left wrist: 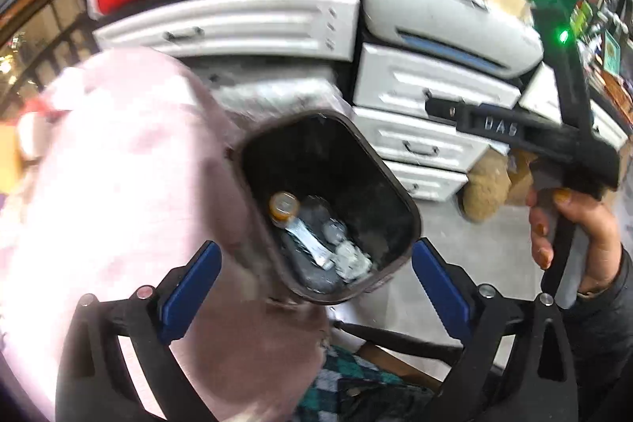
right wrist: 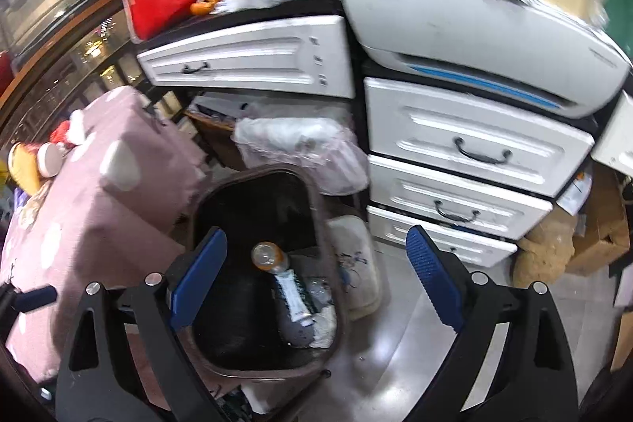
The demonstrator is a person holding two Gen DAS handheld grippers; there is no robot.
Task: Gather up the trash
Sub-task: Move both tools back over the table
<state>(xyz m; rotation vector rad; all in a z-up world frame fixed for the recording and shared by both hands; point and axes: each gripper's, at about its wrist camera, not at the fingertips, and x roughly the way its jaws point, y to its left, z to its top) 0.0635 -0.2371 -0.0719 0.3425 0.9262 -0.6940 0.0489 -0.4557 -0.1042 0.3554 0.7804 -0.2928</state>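
Observation:
A dark brown trash bin (left wrist: 409, 220) stands on the floor right below both grippers. Inside it lie an orange-capped bottle (left wrist: 283, 206), a white tube (left wrist: 312, 244) and crumpled white paper (left wrist: 352, 262). My left gripper (left wrist: 316, 283) is open wide above the bin, with nothing between its blue pads. In the right wrist view the bin (right wrist: 253, 172) holds the same bottle (right wrist: 269, 258) and tube (right wrist: 294, 295). My right gripper (right wrist: 316, 281) is also open and empty over it. In the left wrist view a hand (left wrist: 573, 236) holds the right gripper's handle.
A pink cloth with white dots (right wrist: 99, 204) covers something left of the bin. White drawers (right wrist: 474, 145) with a printer (right wrist: 474, 26) on top stand behind, and a plastic bag (right wrist: 304, 145) sits under the desk. A white canister (right wrist: 356, 263) and a brown plush (right wrist: 546, 252) are on the floor.

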